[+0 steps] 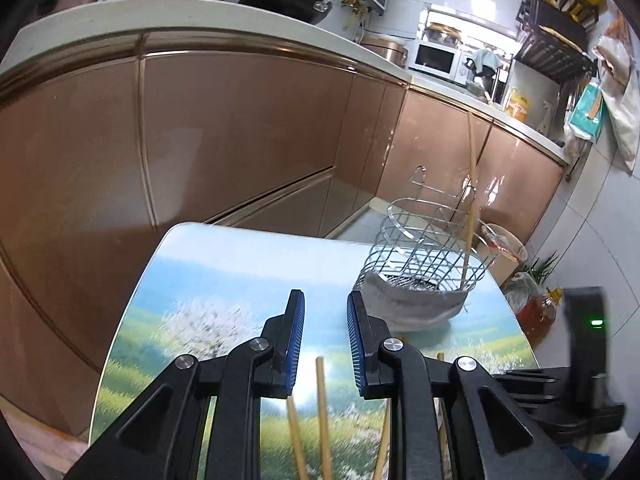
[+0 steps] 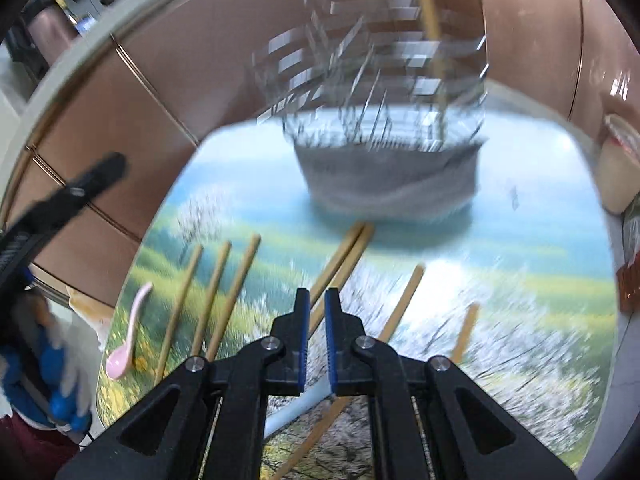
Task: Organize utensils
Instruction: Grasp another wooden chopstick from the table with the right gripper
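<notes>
Between my left gripper's fingers nothing sits; its jaws are parted and opening, hovering over chopsticks lying loose on the table. My right gripper is pinched nearly shut and empty, above more loose chopsticks and a pink spoon. Beyond them, the wire utensil basket holds just one chopstick upright. I judge the sorting barely begun, with almost everything left.
</notes>
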Motion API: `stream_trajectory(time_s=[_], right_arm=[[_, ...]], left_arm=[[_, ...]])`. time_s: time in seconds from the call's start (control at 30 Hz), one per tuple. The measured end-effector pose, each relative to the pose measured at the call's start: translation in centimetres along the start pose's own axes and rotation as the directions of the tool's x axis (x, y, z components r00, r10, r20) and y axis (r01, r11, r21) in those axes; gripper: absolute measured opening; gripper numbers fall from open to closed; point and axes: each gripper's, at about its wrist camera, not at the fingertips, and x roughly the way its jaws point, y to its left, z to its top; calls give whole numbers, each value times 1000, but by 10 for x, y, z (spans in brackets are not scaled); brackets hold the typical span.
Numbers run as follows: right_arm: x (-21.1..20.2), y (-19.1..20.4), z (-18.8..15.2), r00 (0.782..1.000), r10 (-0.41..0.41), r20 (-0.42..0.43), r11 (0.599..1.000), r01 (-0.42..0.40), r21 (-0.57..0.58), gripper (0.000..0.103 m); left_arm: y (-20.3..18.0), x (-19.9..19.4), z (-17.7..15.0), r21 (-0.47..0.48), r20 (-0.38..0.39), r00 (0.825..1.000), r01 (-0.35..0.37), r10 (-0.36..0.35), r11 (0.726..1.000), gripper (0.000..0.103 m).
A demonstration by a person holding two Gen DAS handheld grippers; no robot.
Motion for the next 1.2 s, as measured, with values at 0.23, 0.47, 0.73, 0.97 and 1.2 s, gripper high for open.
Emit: stream_trajectory(time_s=[0.23,0.47,0.73,0.97,1.2], right_arm=[[28,9,-1,992,-76,-98,997,78,19,7],[40,14,7,979,-138,-149,989,145,39,8],[54,26,13,957,-211,-199,974,223,42,11],[65,39,21,935,-274,-226,959,284,12,11],[65,40,21,945,-265,-190,957,283,71,8]], left_arm=[[34,-11,-9,-64,-9,1000,5,-6,998,27],[69,-18,-22,-140,-12,1000,22,-24,990,30],[86,-21,-35,-163,-30,999,38,-43,986,32],[96,-18,-44,-206,-50,997,50,-62,977,33],[101,-27,-47,-215,-46,997,46,-57,976,33]])
